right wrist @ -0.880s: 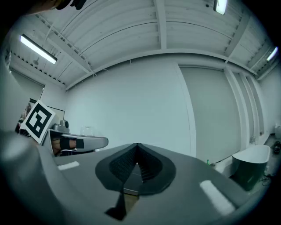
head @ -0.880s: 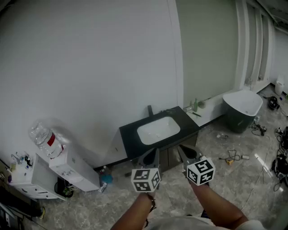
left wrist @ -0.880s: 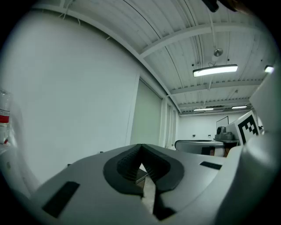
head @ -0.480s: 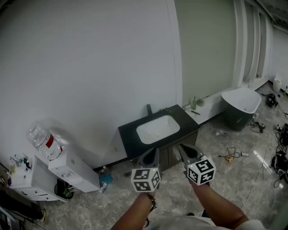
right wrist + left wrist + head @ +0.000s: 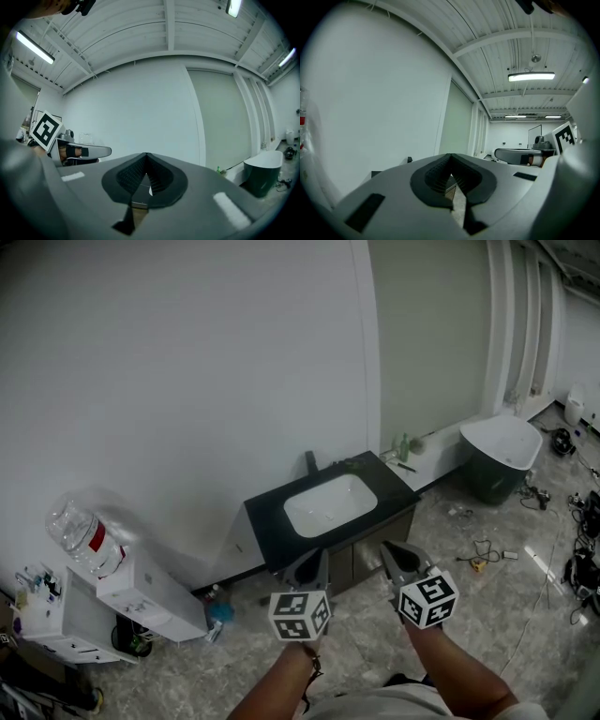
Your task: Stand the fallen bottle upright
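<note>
- Fallen bottle: we cannot pick one out. The one small green bottle (image 5: 404,448), on the ledge (image 5: 433,471) just beside the sink vanity (image 5: 267,515), looks upright but is too small to confirm.
- Left gripper (image 5: 314,565) and right gripper (image 5: 397,559): jaws together, nothing between them.
- Both are held level, side by side, short of the vanity. We judge this a carrying posture, since nothing is within reach.
</note>
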